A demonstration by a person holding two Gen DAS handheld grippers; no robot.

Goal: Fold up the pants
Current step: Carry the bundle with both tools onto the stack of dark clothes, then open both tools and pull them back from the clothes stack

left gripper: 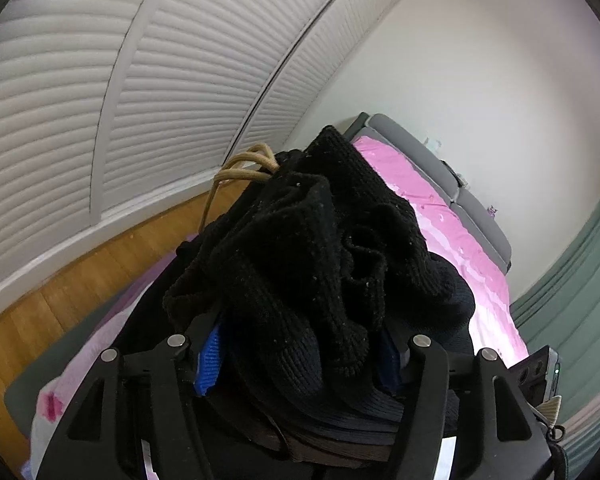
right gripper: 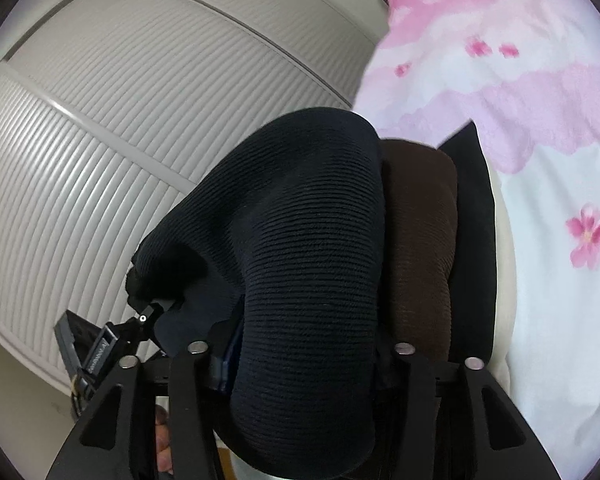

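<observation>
The black knit pants (left gripper: pixel 300 240) lie bunched in the left wrist view, their waistband crumpled and a tan drawstring (left gripper: pixel 244 168) sticking out at the back. My left gripper (left gripper: pixel 300 344) has its jaws apart around this bunch; a blue pad (left gripper: pixel 208 360) shows bare beside the cloth. In the right wrist view a rounded, ribbed dark fold of the pants (right gripper: pixel 300 220) fills the gap of my right gripper (right gripper: pixel 304 348), whose jaws also stand apart. The fingertips of both grippers are hidden by cloth.
A folded brown garment (right gripper: pixel 420 240) and a black one (right gripper: pixel 472 220) lie next to the pants on the pink flowered bedsheet (right gripper: pixel 540 120). A grey headboard (left gripper: pixel 460 184), white slatted doors (left gripper: pixel 100 100), wooden floor (left gripper: pixel 80 280) and a green curtain (left gripper: pixel 580 280) surround the bed.
</observation>
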